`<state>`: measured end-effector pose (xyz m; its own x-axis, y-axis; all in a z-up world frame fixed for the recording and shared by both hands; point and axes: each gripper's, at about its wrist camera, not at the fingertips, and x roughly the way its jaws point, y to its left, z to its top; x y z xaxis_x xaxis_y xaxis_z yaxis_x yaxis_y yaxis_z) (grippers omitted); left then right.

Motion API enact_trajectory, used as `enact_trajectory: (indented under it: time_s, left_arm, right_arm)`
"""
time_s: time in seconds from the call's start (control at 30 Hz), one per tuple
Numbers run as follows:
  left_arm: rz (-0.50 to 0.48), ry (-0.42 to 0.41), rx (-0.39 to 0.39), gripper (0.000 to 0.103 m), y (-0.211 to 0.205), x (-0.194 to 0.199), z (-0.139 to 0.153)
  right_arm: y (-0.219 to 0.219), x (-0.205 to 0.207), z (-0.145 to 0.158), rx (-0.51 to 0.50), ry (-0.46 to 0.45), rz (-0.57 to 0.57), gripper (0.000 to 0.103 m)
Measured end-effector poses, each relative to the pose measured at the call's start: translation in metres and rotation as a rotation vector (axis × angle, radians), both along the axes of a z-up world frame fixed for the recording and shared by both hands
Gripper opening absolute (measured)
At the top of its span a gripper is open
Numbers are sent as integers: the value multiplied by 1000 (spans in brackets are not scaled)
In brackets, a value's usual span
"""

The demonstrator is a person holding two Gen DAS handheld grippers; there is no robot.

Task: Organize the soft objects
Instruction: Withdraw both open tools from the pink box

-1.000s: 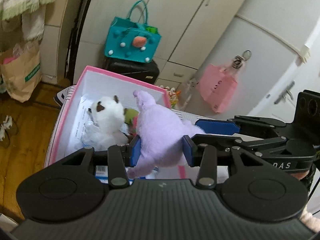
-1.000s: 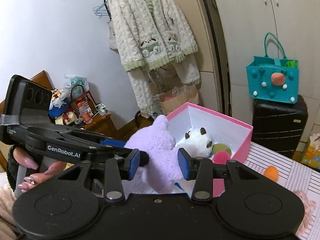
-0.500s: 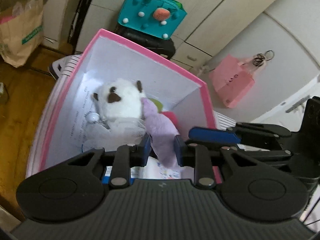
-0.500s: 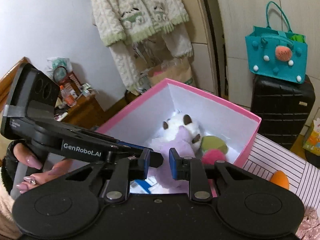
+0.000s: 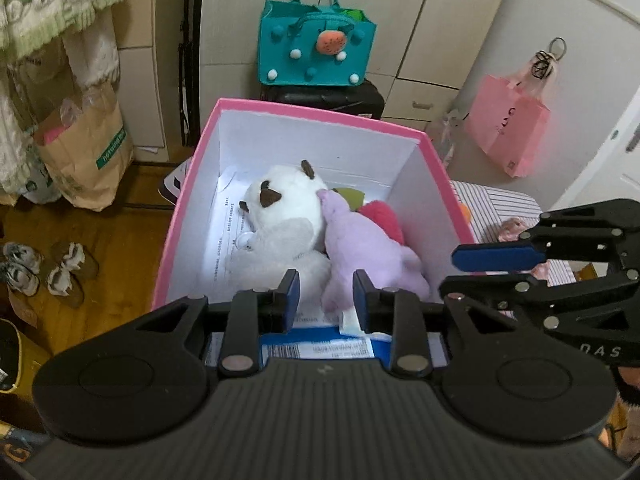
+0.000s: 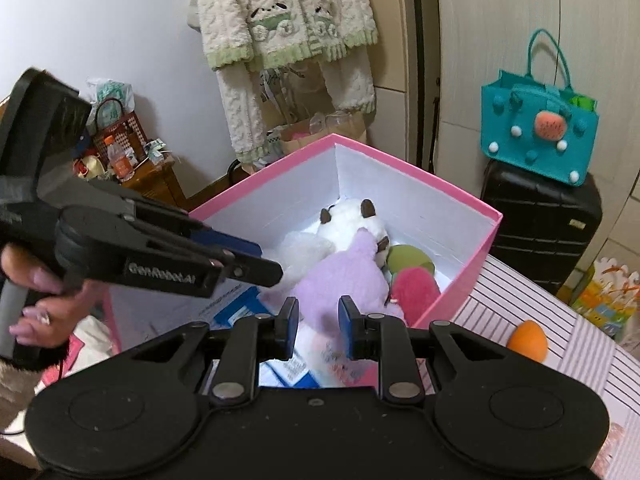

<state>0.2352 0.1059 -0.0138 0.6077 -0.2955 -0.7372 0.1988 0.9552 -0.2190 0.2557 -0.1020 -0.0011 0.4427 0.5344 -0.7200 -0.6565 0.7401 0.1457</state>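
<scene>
left gripper (image 5: 326, 300), right gripper (image 6: 319, 320) both together, empty, over pink box (image 5: 320, 110); purple plush (image 5: 368, 256) inside against white plush (image 5: 284, 216).

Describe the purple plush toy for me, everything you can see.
The purple plush toy is pale lilac, fuzzy and soft-looking, with a rounded body tapering to a snout-like end; no face shows. It lies inside the pink box, its far end leaning against the white plush, with the pink plush beside it. Its near end sits between the right gripper jaws, which seem to pinch it.
</scene>
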Motion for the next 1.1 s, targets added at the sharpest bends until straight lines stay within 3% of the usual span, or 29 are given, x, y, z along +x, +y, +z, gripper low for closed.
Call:
enact_trajectory:
  time_s: [0.17,0.33,0.63,0.77,1.1]
  left_arm:
    - [-35,-36,45,43,-6,-30,23]
    - [-102,-95,29,58,-11,-69,44]
    - [-159,-184,91,63,-27,-126,72]
    - [-185,-186,112,64,-35,-142,77]
    - [-253,-210,165,68,-60,-179,83]
  right_arm:
    - [-7,-29,17,-17,-53,1,29]
    - [-13,-58,33,-18,-87,-13,33]
    - [-26,-100,59,-1,-131,-32,40]
    - [-33,-119,70,-11,-162,-44,46]
    - [-61,-164,72,-13,-196,-59,47]
